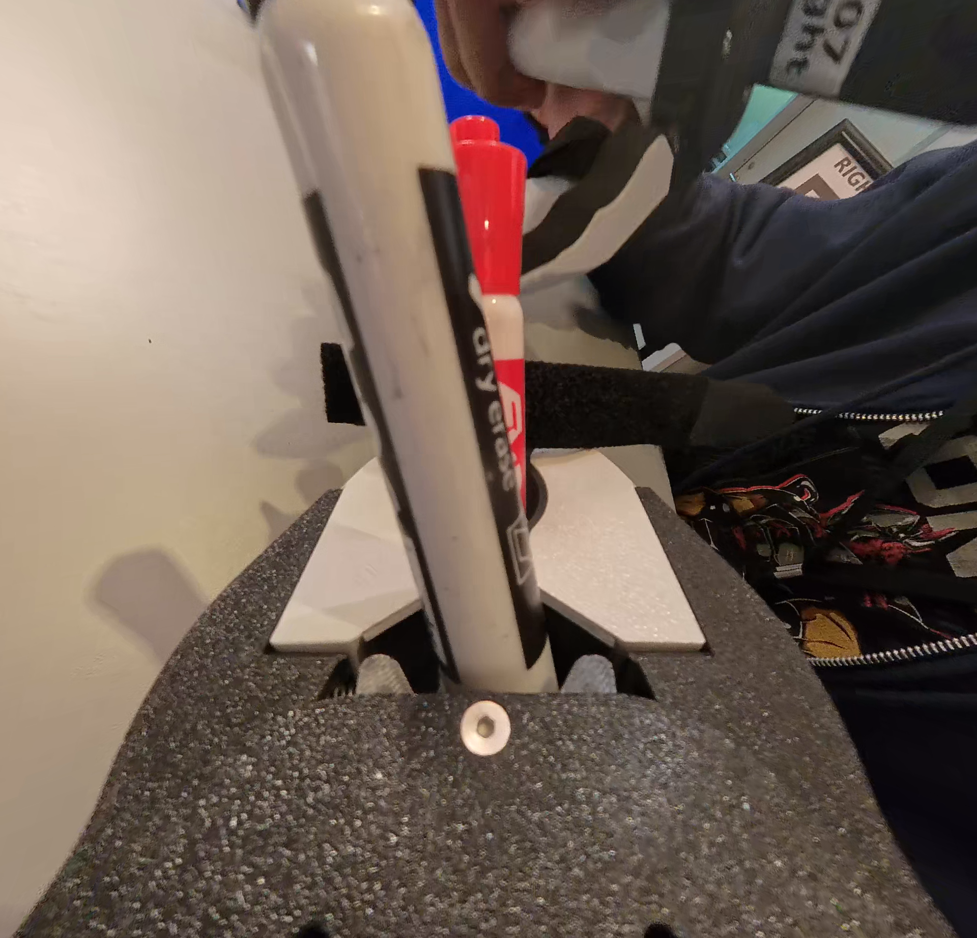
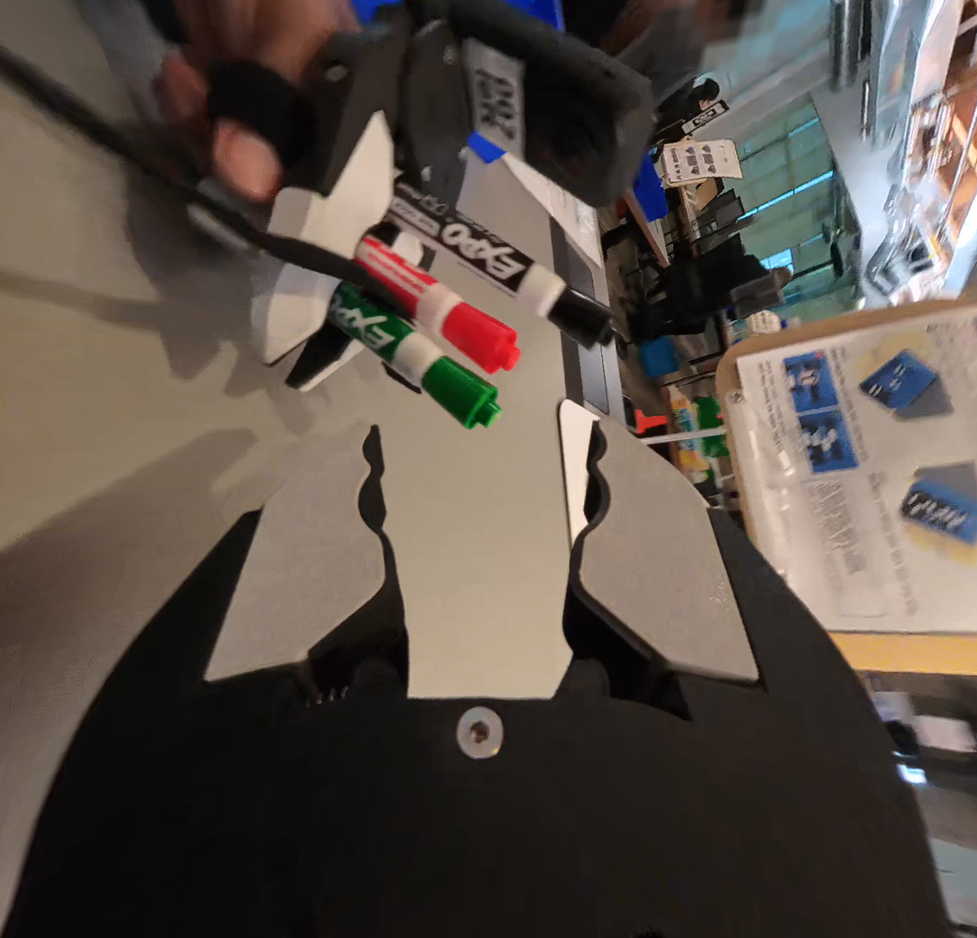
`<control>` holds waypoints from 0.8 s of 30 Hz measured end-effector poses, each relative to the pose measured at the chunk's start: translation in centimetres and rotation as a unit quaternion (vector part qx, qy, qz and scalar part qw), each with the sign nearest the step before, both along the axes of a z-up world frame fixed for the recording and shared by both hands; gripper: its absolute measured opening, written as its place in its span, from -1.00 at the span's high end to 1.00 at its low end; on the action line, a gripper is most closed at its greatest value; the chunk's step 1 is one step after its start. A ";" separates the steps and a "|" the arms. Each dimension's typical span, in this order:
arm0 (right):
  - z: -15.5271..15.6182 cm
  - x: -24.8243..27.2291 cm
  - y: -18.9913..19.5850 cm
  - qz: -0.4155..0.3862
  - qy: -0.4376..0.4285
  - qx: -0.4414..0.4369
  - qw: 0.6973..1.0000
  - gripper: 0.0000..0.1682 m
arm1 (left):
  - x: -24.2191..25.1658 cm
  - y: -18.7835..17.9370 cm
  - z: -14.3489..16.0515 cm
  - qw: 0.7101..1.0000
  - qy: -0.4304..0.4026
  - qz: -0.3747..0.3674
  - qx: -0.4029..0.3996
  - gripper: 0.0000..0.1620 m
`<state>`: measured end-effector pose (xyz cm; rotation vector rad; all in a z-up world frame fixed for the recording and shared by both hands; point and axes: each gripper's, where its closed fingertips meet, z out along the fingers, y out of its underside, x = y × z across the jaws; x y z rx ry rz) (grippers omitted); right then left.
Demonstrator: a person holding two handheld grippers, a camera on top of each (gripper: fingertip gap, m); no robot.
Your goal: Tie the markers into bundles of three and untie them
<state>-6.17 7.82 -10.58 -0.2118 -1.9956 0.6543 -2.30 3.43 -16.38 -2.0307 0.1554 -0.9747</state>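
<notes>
Starting on the left wrist view: pale table (image 1: 132,225) on the far left, then a short black strap (image 1: 608,405) end poking out. The left gripper (image 1: 491,473) has its jaws pinched tight on the markers (image 1: 465,436), which stand up between them. The black marker (image 1: 370,172) is in front, with white brand lettering running down its black label. Tucked just behind it is the red marker (image 1: 494,214), its cap up and a scrap of its printed label showing. The long part of the strap crosses behind the barrels and runs right. We cannot tell if it goes all the way around. Farther right we see a dark sleeve (image 1: 793,278), and a white printed tag (image 1: 825,29) on a gripper body at the top.

Over to the right wrist view. A hand (image 2: 254,40) at upper left holds the left gripper, blurred. The strap trails from the bundle up to the left edge. Three markers fan out of those jaws above the table. The green marker (image 2: 449,378) is lowest, the red one is touching it, and the black one is a little apart to the right. All three barrels carry brand logos. In the foreground, the right gripper (image 2: 473,418) has its jaws spread wide and holds nothing. It sits just below the green cap. At far right, a board (image 2: 735,384) carries a printed sheet (image 2: 846,463) with blue pictures and small text, too blurred to read.
</notes>
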 end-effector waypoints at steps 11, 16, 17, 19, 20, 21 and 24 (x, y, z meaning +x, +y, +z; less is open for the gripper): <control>-3.8 -0.1 -3.6 0.041 0.042 0.253 0.966 0.20 | 0.5 -0.6 -1.7 0.996 0.070 -0.007 -0.052 0.76; -4.5 -0.3 -4.2 0.054 0.053 0.285 0.955 0.30 | 0.4 -0.7 -2.1 0.994 0.090 -0.005 -0.064 0.76; -4.7 -0.4 -4.2 0.051 0.054 0.290 0.954 0.31 | 0.4 -0.8 -2.2 0.994 0.092 -0.005 -0.065 0.76; -5.0 -0.8 -4.0 0.042 0.057 0.300 0.951 0.31 | 0.2 -0.8 -2.5 0.992 0.103 -0.003 -0.071 0.76; -5.2 -0.9 -3.9 0.039 0.058 0.303 0.951 0.31 | 0.2 -0.8 -2.6 0.991 0.108 -0.002 -0.074 0.76; -5.5 -1.0 -3.8 0.035 0.056 0.304 0.950 0.31 | 0.1 -0.8 -2.8 0.990 0.113 -0.002 -0.078 0.76; -6.1 -1.2 -3.8 0.028 0.060 0.306 0.950 0.31 | 0.1 -0.9 -3.4 0.988 0.130 -0.003 -0.087 0.76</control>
